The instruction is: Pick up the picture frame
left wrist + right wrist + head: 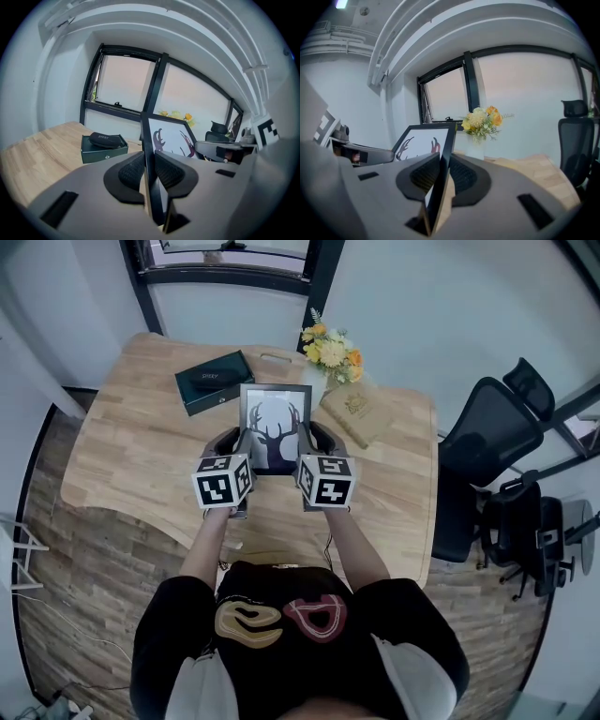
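Note:
The picture frame (275, 427), black-edged with a deer-antler print, hangs in the air above the wooden table (122, 456), held between both grippers. My left gripper (236, 441) is shut on the frame's left edge (148, 154), its pads pressed against both faces. On the opposite side, my right gripper (315, 438) is shut on the frame's right edge (444, 159). In the left gripper view the print (171, 138) faces right; in the right gripper view the print (419, 143) faces left. Each gripper shows in the other's view.
A dark green box (214, 381) with a black case on top lies at the table's back left. A vase of yellow flowers (332, 351) and a tan book (356, 411) sit at the back right. A black office chair (487, 442) stands right of the table.

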Motion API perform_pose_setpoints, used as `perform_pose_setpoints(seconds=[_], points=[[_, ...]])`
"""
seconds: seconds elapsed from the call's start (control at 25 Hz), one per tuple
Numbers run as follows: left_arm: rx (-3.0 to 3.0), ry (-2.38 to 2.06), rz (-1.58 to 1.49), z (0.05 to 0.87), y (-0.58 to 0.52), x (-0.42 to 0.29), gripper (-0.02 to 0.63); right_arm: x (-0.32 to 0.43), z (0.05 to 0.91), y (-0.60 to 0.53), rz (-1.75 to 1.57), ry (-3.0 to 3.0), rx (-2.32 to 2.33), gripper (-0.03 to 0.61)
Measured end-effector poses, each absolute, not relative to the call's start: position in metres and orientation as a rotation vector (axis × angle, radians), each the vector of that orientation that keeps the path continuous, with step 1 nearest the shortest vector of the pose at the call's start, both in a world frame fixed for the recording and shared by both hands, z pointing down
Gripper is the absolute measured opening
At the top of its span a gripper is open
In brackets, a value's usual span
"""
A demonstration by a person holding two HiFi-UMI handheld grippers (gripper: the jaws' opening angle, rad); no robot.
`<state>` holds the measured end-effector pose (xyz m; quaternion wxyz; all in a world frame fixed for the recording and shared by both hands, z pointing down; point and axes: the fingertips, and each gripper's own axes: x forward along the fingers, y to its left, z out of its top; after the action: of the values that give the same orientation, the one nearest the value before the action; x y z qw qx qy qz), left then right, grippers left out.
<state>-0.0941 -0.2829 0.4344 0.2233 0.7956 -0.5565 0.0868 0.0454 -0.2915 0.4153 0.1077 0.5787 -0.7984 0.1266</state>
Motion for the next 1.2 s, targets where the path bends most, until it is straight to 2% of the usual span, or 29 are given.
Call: perform_pose_setpoints(seconds=[1.2], points=[[2.319,-1.528,0.055,0.373,-0.196,-0.075,0.081,0.067,0.354,-0.201,0.273,-2.504,1.739,0.075]])
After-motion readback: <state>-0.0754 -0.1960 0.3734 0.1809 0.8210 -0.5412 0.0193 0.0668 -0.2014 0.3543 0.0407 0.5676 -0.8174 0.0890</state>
